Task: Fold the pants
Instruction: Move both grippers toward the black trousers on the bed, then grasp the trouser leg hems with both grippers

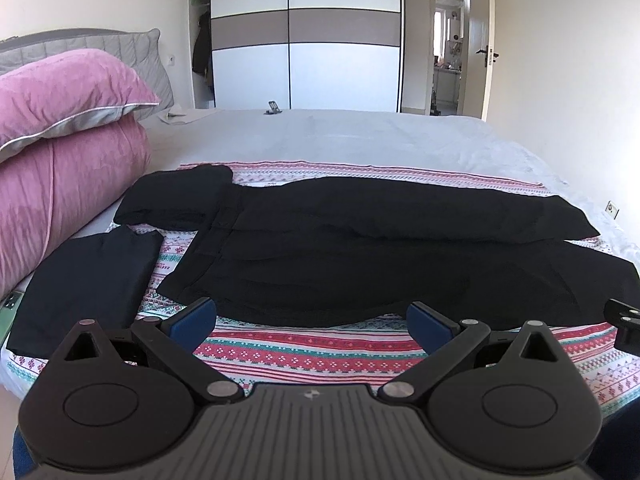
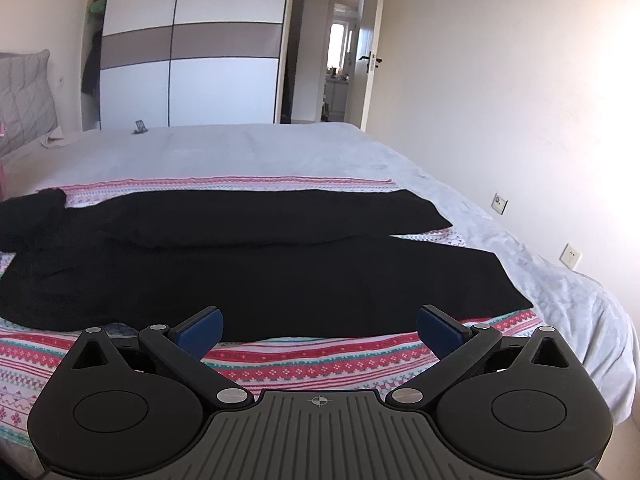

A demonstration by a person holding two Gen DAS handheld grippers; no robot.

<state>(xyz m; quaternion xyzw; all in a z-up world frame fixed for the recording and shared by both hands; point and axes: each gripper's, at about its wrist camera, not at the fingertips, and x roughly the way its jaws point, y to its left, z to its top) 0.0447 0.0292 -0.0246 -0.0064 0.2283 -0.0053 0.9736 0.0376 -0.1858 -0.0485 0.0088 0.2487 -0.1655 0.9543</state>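
Black pants [image 1: 360, 252] lie spread flat across a striped patterned cloth [image 1: 312, 348] on the bed, waistband to the left, both legs running right. They also show in the right wrist view [image 2: 260, 272]. My left gripper [image 1: 312, 320] is open and empty, just short of the pants' near edge close to the waist. My right gripper [image 2: 320, 326] is open and empty, just short of the near leg's edge. A tip of the right gripper shows at the right edge of the left wrist view [image 1: 624, 320].
A folded dark garment [image 1: 88, 280] lies left of the pants, another black garment [image 1: 176, 196] behind the waistband. Pink pillows [image 1: 60, 152] are stacked at left. A grey bedspread [image 1: 340, 136] stretches behind, with a wardrobe [image 1: 304, 36] and open door [image 2: 368, 60] beyond.
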